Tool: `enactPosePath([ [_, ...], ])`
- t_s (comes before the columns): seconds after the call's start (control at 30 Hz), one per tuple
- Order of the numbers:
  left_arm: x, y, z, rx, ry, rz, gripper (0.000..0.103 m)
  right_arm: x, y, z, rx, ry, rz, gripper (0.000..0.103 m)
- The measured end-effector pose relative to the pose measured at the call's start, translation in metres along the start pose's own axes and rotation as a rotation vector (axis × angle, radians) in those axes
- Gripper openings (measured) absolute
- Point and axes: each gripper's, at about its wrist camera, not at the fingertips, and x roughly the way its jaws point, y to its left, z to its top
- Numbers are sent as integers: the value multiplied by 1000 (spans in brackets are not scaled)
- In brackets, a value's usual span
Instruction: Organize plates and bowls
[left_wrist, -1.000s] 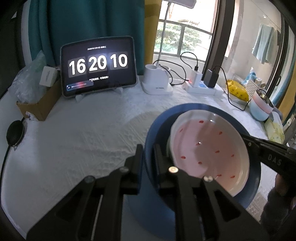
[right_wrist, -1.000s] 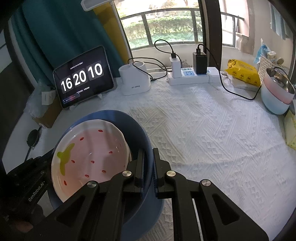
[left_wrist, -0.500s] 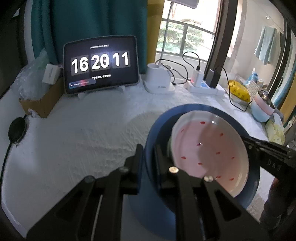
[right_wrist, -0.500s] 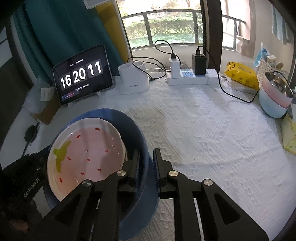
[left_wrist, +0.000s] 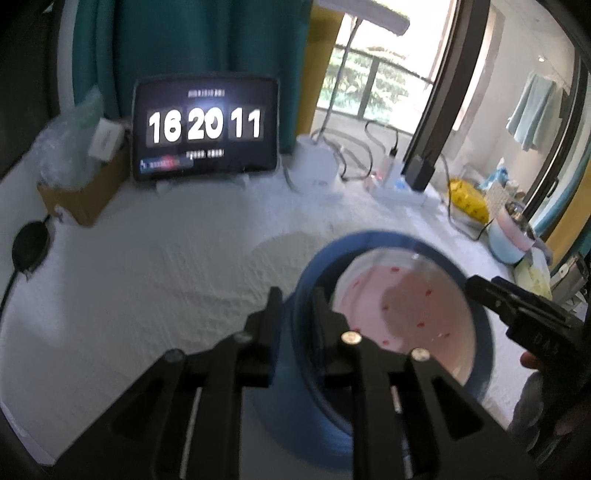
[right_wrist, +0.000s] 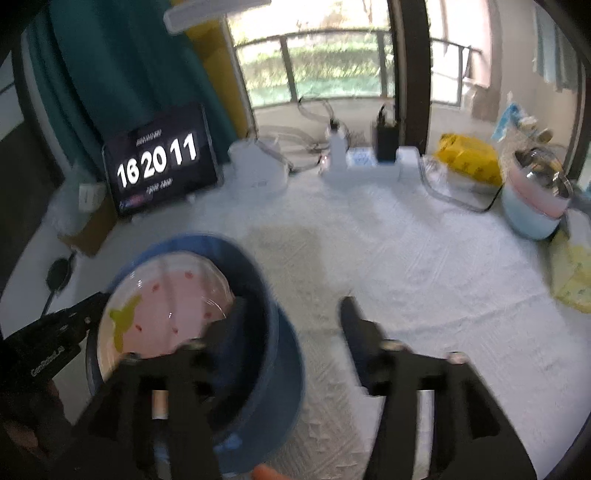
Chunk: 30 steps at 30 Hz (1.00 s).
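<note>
The blue bowl (right_wrist: 273, 354), pink plate (right_wrist: 166, 306) nested inside, rests on the white tablecloth (right_wrist: 424, 280); stacking appears complete. Left gripper (left_wrist: 295, 306) clamps the bowl's rim narrowly; right gripper (right_wrist: 291, 314) is spread wide, straddling the rim. Next: release left, withdraw both clear of the bowl.

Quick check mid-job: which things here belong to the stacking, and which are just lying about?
Job:
blue bowl
pink plate inside it
left gripper, shut on the bowl's rim
right gripper, open

Lying about:
tablet clock
power strip
yellow packet
cardboard box
</note>
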Motion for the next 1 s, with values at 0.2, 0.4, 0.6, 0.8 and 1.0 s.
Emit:
enactPosePath([
  [0.2, -19, -8, 5, 39, -71, 24, 52, -17, 0, 7, -7, -45, -8, 61],
  [0.4, -36, -20, 1, 84, -117, 29, 73, -26, 3, 3, -19, -53, -14, 61],
  [0.6, -51, -28, -3, 107, -151, 18, 83, -40, 5, -3, -26, -68, -23, 61],
  [0.8, -68, -37, -10, 135, -181, 8, 84, -57, 4, -11, -30, -87, -36, 61],
  [1.0, -83, -50, -23, 166, -204, 3, 84, -75, 4, -20, -38, -114, -53, 61],
])
